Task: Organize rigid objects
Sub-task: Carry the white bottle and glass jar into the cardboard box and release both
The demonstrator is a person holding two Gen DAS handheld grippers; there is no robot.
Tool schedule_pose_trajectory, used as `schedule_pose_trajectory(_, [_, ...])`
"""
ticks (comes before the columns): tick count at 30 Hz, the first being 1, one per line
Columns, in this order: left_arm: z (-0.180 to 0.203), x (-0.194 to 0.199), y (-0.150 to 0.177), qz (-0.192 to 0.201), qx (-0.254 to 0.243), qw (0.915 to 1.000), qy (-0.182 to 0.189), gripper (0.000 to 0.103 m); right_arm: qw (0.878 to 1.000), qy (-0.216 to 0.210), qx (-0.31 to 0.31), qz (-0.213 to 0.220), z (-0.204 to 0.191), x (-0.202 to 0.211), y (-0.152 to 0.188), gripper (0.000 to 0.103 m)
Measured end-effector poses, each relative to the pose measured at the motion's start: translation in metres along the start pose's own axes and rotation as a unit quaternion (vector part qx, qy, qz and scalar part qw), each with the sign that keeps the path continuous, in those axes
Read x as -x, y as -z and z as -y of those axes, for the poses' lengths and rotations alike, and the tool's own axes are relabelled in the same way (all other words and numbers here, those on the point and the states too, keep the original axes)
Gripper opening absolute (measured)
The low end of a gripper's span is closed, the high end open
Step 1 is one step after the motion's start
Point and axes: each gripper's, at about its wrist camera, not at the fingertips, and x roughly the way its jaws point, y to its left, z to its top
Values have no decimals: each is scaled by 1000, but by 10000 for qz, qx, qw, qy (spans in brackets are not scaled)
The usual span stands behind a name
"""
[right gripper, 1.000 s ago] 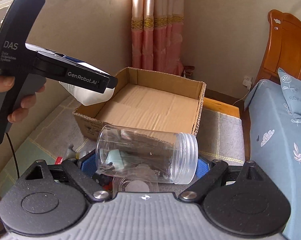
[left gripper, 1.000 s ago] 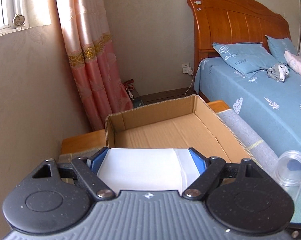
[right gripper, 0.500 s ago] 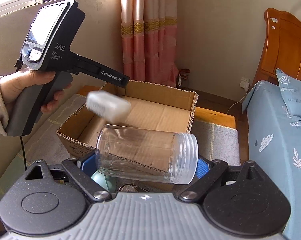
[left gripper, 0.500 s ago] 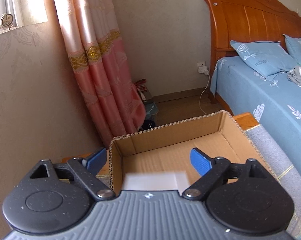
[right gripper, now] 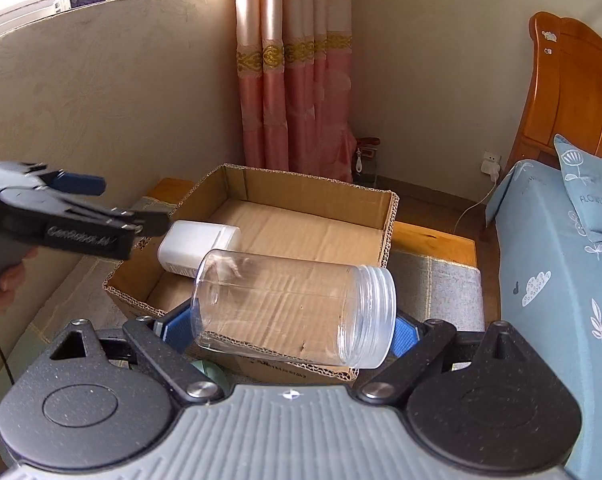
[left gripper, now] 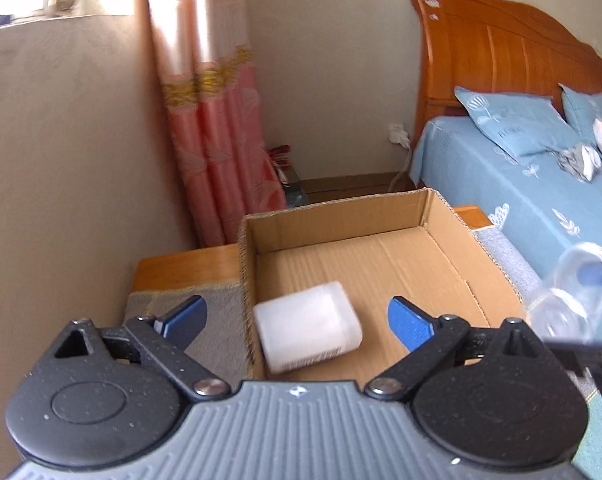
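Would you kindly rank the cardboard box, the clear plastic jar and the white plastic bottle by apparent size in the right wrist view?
1. Open brown cardboard box, largest.
2. Clear plastic jar, held in the right gripper; it sits nearest the camera, so it looks bigger than it is.
3. White plastic bottle, lying in the box, partly hidden behind the jar.

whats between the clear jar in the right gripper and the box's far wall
In the right wrist view, the white container lies on its side in the cardboard box, just behind the clear jar; beyond it, bare box floor.
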Motion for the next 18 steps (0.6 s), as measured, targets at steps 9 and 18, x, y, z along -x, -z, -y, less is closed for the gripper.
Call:
schedule_pose_trajectory(9, [-11,51,58,171,293,9974,-642,102,9998,-34,12,-182,1,-41,-36,95])
schedule_pose_trajectory(18, [-23,63,83,52,646,9954,-700,102,9997,238,21,-87,5,-75,-72,103])
